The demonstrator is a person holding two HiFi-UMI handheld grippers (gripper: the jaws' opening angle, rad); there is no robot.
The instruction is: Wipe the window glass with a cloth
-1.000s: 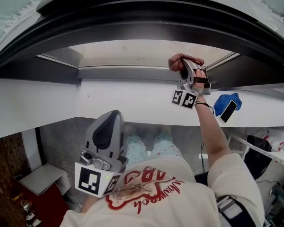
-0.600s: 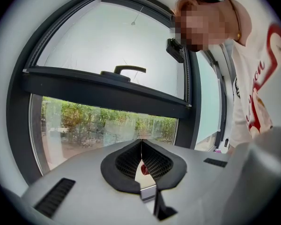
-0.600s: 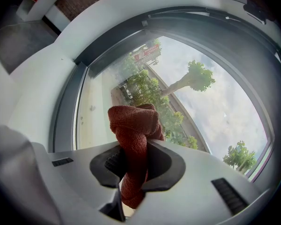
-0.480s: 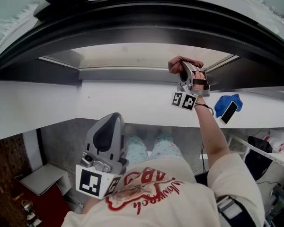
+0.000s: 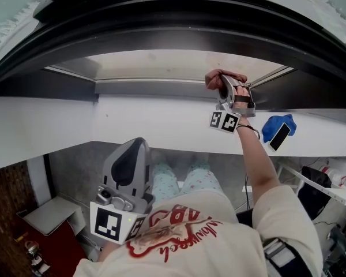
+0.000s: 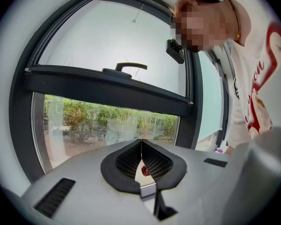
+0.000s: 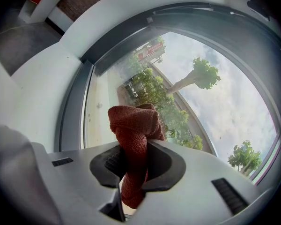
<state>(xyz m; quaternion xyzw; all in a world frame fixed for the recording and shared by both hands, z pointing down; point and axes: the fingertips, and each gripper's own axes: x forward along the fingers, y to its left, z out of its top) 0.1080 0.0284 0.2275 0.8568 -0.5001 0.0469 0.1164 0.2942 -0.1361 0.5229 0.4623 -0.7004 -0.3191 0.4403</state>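
Note:
A bunched red cloth (image 7: 133, 125) is clamped in my right gripper (image 7: 133, 165). In the head view that gripper (image 5: 226, 85) holds the cloth (image 5: 219, 77) up against the lower right corner of the window glass (image 5: 155, 65). Through the glass (image 7: 187, 93) I see trees, sky and a road. My left gripper (image 5: 130, 169) hangs low near the person's chest, away from the window. Its jaws (image 6: 141, 158) are shut with nothing between them, pointing toward the lower pane (image 6: 107, 125).
A dark window frame (image 5: 173, 22) arches over the glass, with a handle (image 6: 124, 68) on its crossbar. A white sill (image 5: 150, 126) runs below. A blue cloth (image 5: 271, 126) and a dark phone (image 5: 278, 136) lie on the sill to the right.
None of note; the right gripper with the cloth stays at the glass's lower right corner, and the left gripper has sunk very slightly.

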